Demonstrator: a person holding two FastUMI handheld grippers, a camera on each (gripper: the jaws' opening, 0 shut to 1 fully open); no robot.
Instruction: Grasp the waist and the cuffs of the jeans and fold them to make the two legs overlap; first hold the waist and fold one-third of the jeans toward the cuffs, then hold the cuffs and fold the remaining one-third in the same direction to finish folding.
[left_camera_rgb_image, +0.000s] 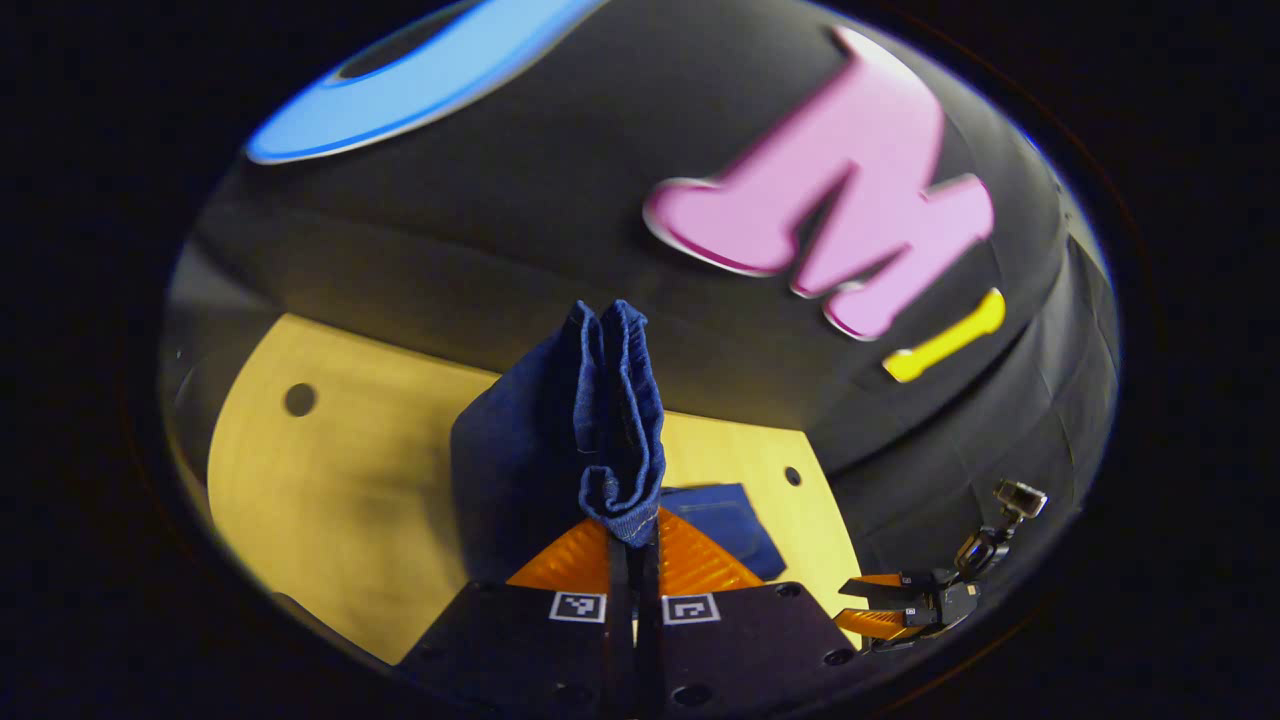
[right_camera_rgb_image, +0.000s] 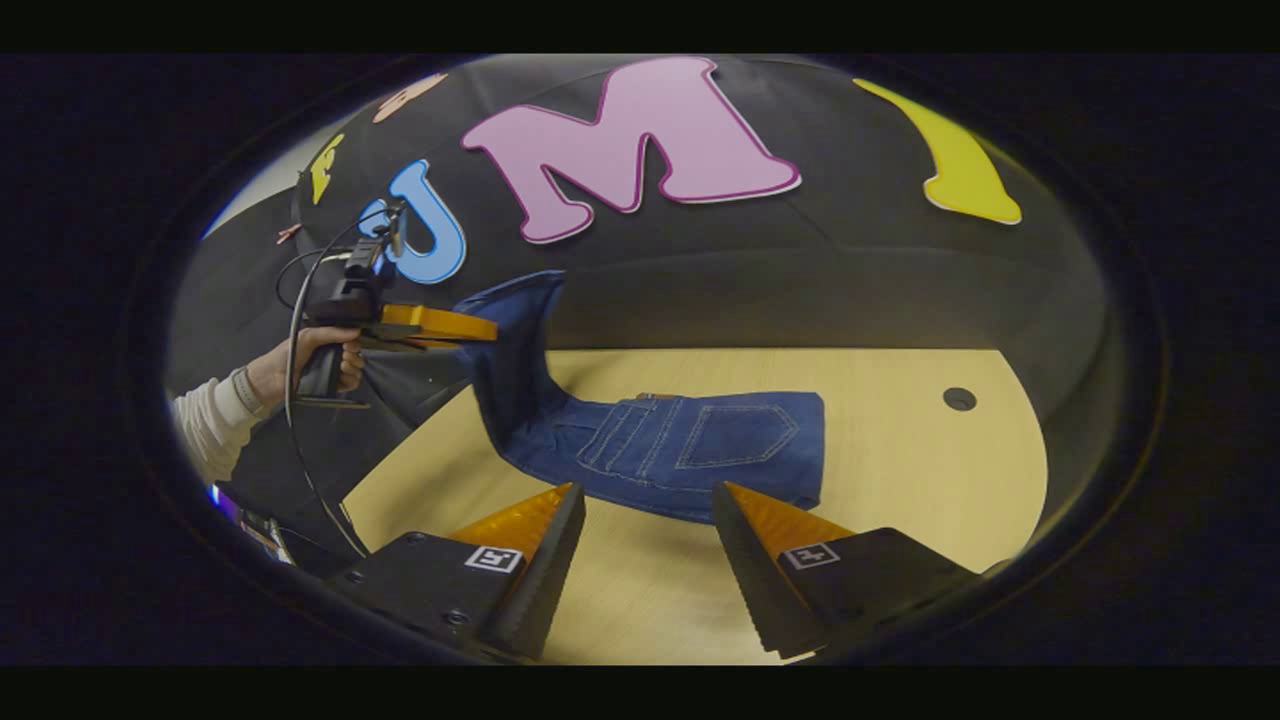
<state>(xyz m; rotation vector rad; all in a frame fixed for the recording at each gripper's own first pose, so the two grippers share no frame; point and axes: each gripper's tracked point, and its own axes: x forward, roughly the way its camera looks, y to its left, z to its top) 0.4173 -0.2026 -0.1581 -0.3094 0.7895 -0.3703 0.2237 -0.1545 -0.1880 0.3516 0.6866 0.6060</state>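
No readable words, numbers or brand marks.
Left gripper (left_camera_rgb_image: 633, 540): two small black-and-white square markers (left_camera_rgb_image: 578, 606), one on each finger base. They carry a block pattern only, no characters.
Right gripper (right_camera_rgb_image: 648, 490): the same kind of square on each finger base, again pattern only.
Jeans (right_camera_rgb_image: 700, 450): stitching on the pocket, no legible writing; a small tan spot at the waist edge is too small to make out.
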